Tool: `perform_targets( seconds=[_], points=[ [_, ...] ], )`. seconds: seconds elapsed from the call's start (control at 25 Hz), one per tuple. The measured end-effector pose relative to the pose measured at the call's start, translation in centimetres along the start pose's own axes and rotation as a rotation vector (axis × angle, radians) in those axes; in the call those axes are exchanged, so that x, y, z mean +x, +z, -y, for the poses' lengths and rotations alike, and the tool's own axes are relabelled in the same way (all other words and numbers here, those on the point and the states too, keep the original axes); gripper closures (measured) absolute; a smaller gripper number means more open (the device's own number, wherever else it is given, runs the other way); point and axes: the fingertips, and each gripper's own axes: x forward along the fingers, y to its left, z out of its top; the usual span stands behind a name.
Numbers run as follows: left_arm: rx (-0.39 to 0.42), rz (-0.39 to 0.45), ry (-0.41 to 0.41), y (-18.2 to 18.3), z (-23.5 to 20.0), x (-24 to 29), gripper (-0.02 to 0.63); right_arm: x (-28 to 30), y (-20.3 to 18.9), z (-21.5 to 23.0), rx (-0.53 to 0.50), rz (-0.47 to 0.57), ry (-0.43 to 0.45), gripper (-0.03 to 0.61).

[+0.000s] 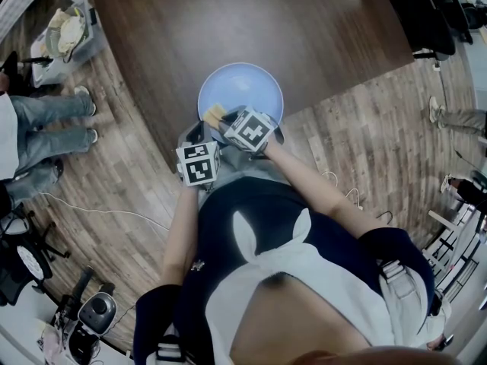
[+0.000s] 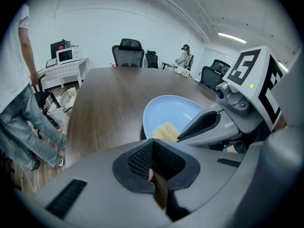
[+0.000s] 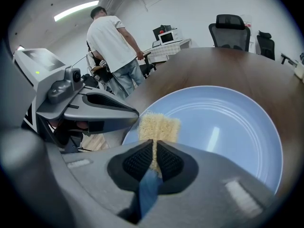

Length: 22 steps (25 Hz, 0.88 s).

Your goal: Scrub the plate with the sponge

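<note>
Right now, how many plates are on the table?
1. The blue plate sits at the table's near edge; the right gripper holds the sponge over it.

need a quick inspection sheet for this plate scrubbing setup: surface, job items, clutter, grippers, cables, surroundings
surface: dark wood table
job's things: light blue plate near the table's near edge; yellow sponge at its near-left rim
clutter: nothing seen on the table
grippers: right hand-held gripper shut on the sponge; left hand-held gripper shut, empty, off the plate
cables: white cable loose on the floor
surroundings: person standing left of the table; storage bin on the floor; office chairs at the far end
</note>
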Motion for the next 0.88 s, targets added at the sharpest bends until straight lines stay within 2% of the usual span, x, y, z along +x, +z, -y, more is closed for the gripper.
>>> perform_targets(
  seconds=[0.88],
  points=[
    [0.019, -0.002, -0.001, 0.8, 0.2, -0.6, 0.611, -2.1, 0.3, 4.5, 0.081, 0.022, -0.118, 0.555]
  ],
)
